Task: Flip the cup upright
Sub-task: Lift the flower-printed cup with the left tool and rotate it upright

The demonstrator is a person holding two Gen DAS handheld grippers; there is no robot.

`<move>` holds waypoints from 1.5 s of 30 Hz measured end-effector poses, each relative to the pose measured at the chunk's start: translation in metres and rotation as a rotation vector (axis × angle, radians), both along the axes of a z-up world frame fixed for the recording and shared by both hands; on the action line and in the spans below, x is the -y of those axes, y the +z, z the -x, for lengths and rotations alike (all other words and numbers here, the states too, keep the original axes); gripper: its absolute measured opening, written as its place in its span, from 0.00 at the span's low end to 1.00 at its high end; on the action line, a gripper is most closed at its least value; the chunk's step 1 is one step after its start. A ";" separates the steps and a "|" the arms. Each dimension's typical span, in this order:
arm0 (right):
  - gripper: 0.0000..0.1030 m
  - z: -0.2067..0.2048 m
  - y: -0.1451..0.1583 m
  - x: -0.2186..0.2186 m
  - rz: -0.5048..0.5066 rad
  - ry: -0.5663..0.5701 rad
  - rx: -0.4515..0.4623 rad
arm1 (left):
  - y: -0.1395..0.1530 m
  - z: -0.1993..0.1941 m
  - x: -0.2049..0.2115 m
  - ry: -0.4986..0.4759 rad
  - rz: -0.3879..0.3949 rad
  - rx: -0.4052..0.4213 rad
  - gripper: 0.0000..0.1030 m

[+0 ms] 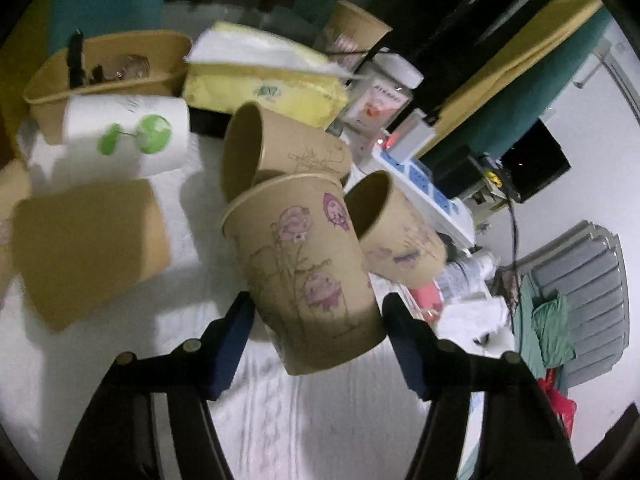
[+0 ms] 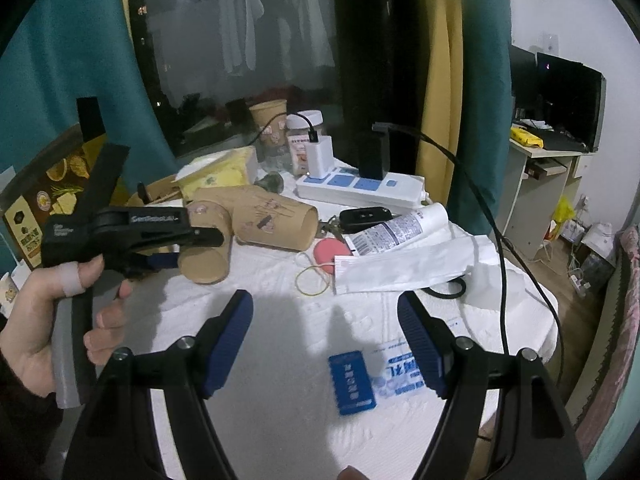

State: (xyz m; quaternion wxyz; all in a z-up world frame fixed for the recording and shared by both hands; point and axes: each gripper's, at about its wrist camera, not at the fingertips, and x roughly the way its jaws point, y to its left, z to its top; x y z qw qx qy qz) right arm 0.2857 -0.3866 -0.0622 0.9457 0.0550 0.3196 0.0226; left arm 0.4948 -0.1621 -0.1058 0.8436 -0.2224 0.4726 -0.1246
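My left gripper (image 1: 318,306) is shut on a brown paper cup with pink pig drawings (image 1: 304,268); it holds the cup tilted above the white cloth, rim away from me. In the right wrist view the same cup (image 2: 206,252) sits between the left gripper's fingers (image 2: 208,236), its base facing the camera. Two more brown cups lie on their sides behind it (image 1: 276,152) (image 1: 394,228); one shows in the right wrist view (image 2: 276,216). My right gripper (image 2: 326,312) is open and empty above the cloth.
A tissue roll (image 1: 128,132), a yellow tissue pack (image 1: 260,80), a brown bowl (image 1: 104,64) and brown card (image 1: 88,244) sit left and back. A power strip (image 2: 360,188), keys (image 2: 360,216), tube (image 2: 400,224), rubber band (image 2: 314,280) and blue card (image 2: 352,380) lie on the table.
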 end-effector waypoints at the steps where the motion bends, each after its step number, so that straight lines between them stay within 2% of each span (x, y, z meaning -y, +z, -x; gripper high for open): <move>1: 0.71 0.007 0.003 -0.002 -0.006 0.000 0.006 | 0.005 0.008 -0.002 -0.008 -0.003 0.010 0.64; 5: 0.71 0.035 0.010 -0.015 -0.030 0.002 0.016 | 0.025 0.064 -0.020 -0.042 -0.025 0.062 0.62; 8: 0.71 0.061 0.007 -0.030 -0.047 0.009 -0.002 | 0.028 0.106 -0.039 -0.046 0.003 0.061 0.62; 12: 0.71 0.103 -0.004 -0.055 -0.069 0.026 -0.025 | 0.021 0.183 -0.059 -0.071 -0.004 0.063 0.62; 15: 0.71 0.128 -0.018 -0.073 -0.087 0.036 -0.060 | 0.005 0.238 -0.071 -0.093 0.003 0.022 0.62; 17: 0.71 0.144 -0.029 -0.084 -0.108 0.040 -0.093 | -0.004 0.265 -0.075 -0.100 0.011 -0.003 0.61; 21: 0.71 0.170 -0.044 -0.100 -0.131 0.048 -0.142 | -0.009 0.310 -0.080 -0.080 0.018 0.003 0.61; 26: 0.71 0.184 -0.055 -0.108 -0.117 0.044 -0.194 | -0.019 0.324 -0.083 -0.067 0.038 -0.013 0.60; 35: 0.71 0.187 -0.045 -0.106 -0.095 0.037 -0.197 | -0.029 0.327 -0.082 -0.071 0.029 -0.020 0.60; 42: 0.71 0.186 -0.041 -0.108 -0.078 0.043 -0.199 | -0.037 0.326 -0.085 -0.075 0.085 -0.064 0.61; 43: 0.71 0.186 -0.040 -0.108 -0.075 0.044 -0.196 | -0.037 0.327 -0.086 -0.071 0.091 -0.061 0.63; 45: 0.71 0.186 -0.038 -0.110 -0.070 0.047 -0.190 | -0.034 0.329 -0.089 -0.058 0.096 -0.051 0.74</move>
